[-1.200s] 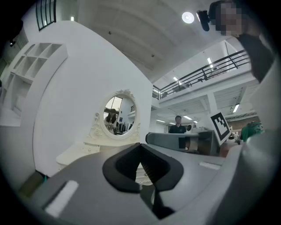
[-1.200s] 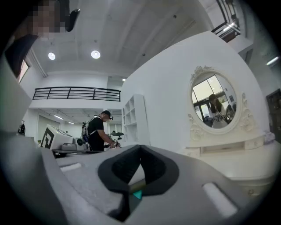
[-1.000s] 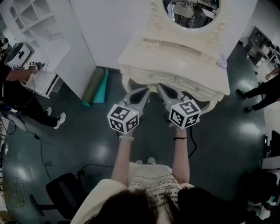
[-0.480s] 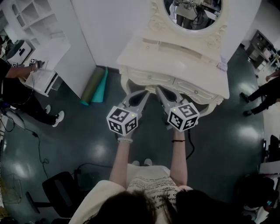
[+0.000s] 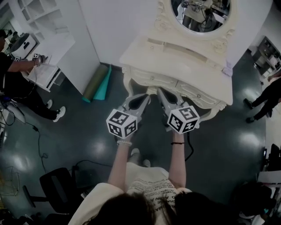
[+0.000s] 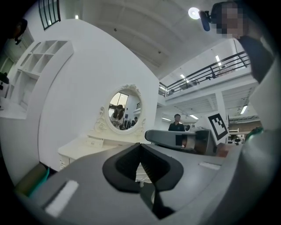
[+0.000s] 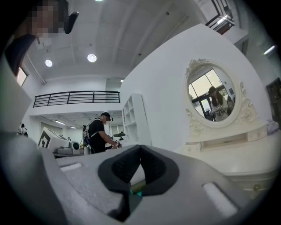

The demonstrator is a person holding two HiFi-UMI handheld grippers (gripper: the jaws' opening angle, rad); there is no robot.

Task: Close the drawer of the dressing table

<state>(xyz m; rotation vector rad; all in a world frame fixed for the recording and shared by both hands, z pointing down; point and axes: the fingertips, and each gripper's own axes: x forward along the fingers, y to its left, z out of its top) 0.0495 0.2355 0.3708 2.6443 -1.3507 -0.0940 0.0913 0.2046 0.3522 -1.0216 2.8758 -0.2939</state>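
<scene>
The cream dressing table (image 5: 145, 52) with its oval mirror (image 5: 199, 13) stands against the white wall. Two drawer fronts show under its top, a left one (image 5: 151, 78) and a right one (image 5: 196, 91). From above I cannot tell whether either stands out. My left gripper (image 5: 143, 97) and right gripper (image 5: 160, 91) are side by side just in front of the table, pointing level at the gap between the drawers. Both are shut and empty, and neither clearly touches the table. The mirror (image 6: 125, 110) and table top (image 7: 228, 154) also show past the shut left gripper (image 6: 140, 147) and right gripper (image 7: 140, 148).
Two rolled mats (image 5: 97, 83), green and teal, lie on the dark floor left of the table by a white partition. A white shelf unit (image 5: 44, 26) and a person (image 5: 15, 83) are at far left. Another person (image 5: 268, 99) stands at right. A black chair (image 5: 55, 186) is behind left.
Both grippers stay shut and close together before the table's front; they have drawn back a little toward me. The head view has shifted slightly.
</scene>
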